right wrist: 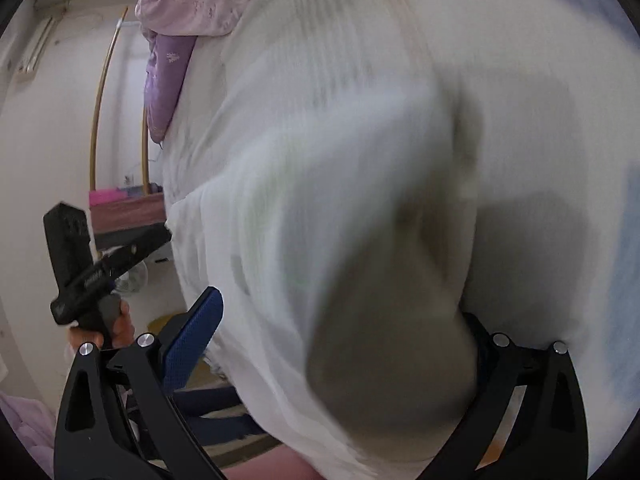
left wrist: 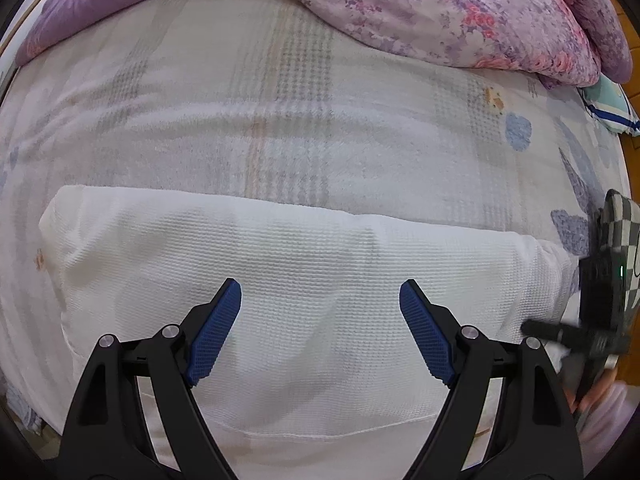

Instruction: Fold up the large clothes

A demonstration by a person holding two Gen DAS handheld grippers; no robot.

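Folding is partly done, I judge: white garment point(left wrist: 280, 280) is lying doubled on bed point(left wrist: 280, 120). Left gripper point(left wrist: 320, 300) is hovering spread and empty; right gripper point(right wrist: 340, 320) state I cannot tell, cloth draping over it.

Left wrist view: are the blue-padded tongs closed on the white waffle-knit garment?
No, the left tongs stand wide open above the white waffle-knit garment, with bare cloth showing between the two blue pads.

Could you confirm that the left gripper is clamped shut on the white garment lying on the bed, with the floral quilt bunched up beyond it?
Not quite: the left gripper is not clamped shut. The left wrist view shows its blue pads standing wide apart above the white garment, with no cloth pinched between them. The rest holds: the garment lies on the bed, and the floral quilt is bunched up beyond it.
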